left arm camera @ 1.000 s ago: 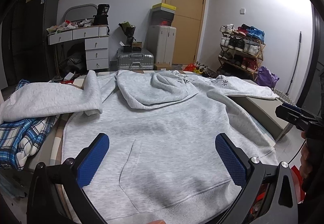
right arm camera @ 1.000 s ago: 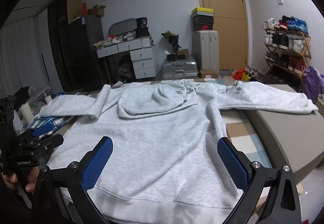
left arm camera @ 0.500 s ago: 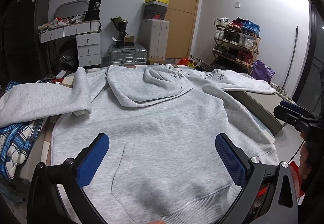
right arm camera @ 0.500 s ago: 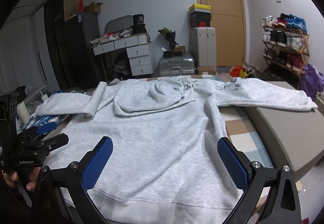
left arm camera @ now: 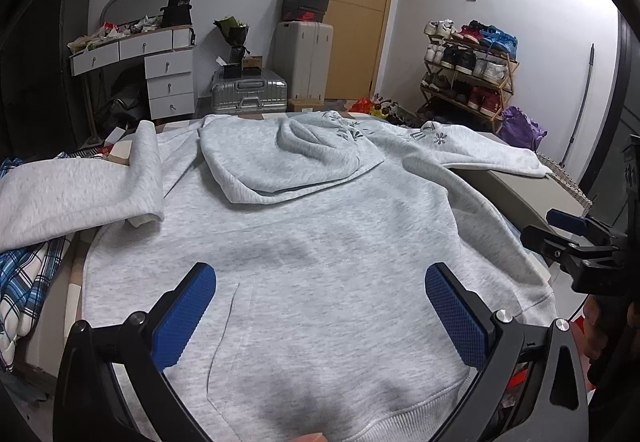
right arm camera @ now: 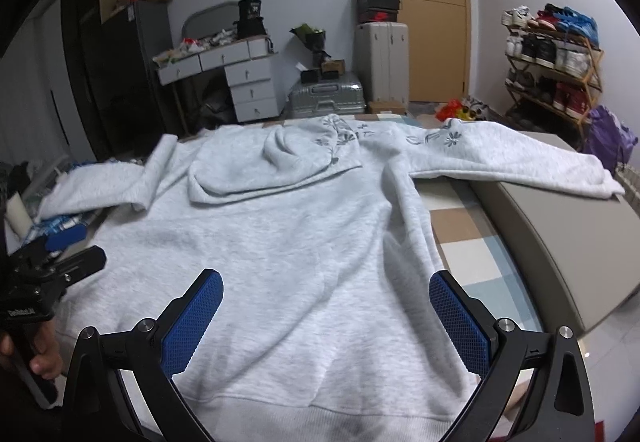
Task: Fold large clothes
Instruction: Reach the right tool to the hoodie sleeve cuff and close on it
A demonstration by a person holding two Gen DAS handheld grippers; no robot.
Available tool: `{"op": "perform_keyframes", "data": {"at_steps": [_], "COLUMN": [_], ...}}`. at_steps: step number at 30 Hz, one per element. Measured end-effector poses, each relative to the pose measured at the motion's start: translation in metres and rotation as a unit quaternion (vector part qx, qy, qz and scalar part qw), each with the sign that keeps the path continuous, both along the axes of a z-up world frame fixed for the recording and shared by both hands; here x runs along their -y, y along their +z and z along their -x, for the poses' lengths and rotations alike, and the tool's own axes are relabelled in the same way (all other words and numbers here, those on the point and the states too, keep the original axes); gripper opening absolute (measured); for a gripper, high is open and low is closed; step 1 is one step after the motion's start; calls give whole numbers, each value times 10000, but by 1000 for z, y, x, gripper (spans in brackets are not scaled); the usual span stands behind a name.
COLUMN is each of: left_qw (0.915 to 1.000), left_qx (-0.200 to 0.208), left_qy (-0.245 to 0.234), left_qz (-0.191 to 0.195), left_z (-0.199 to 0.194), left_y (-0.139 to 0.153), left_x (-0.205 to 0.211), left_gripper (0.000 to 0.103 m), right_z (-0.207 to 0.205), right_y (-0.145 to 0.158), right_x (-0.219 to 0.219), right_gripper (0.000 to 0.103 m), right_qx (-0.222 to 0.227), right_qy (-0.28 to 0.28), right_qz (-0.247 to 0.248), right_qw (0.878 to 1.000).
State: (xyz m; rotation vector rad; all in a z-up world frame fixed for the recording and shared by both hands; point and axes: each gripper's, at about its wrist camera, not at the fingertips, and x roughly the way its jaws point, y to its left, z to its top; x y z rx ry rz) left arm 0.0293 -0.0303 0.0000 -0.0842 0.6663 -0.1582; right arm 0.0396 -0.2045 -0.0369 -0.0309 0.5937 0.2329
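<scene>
Large light-grey fleece hoodie (left arm camera: pixel 320 242) being approached since second ago, spread flat ahead of jaws; left gripper (left arm camera: pixel 320 318) and right gripper (right arm camera: pixel 326 318) being held apart, nothing clamped; folding not begun

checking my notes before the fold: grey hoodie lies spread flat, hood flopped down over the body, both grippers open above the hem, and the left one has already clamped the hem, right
Not quite. The left gripper has clamped nothing: the left wrist view shows its blue pads wide apart over the hoodie, with no fabric between them. The rest holds: the hood lies flopped over the body, and the right gripper is open above the hem.
</scene>
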Motion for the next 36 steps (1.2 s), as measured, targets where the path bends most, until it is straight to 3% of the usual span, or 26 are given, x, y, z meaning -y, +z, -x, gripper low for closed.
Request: {"op": "perform_keyframes", "data": {"at_steps": [10,14,16,22,28,29,31,34,36], "left_qw": [9996,9993,9991,9986,9971,9971,9970,9965,9963], "left_qx": [-22,65,106,21,14,-9,-88,-97,-118], "left_qy": [157,260,316,507,698,718,752,810,838], "left_qz": [-222,-264,-248,-170,-315,-270,-183,-174,-166], "left_z": [-2,-4,-6,-16,-20,-20,-21,-18,-17], "left_y": [5,6,2,-7,-10,-12,-15,-18,-19], "left_x": [2,2,0,-12,-24,-26,-31,-34,-38], "left_gripper": [102,102,102,102,102,102,102,102,102], "right_z": [-2,-12,-23,-61,-104,-112,-134,-166,-184], "right_y": [3,14,21,34,40,39,33,16,5], "right_x": [-10,14,37,131,237,256,296,347,372], "right_gripper": [103,103,103,103,103,101,89,86,86], "right_qx": [148,303,314,211,43,-29,-202,-547,-734], "right_qy": [260,305,137,-1122,-2281,-2509,-2814,-3263,-3665], "right_qz": [125,-430,-701,-1070,-1549,-1636,-1965,-2455,-2427], "right_qw": [9995,9982,9970,9877,9612,9541,9390,9112,8952]}}
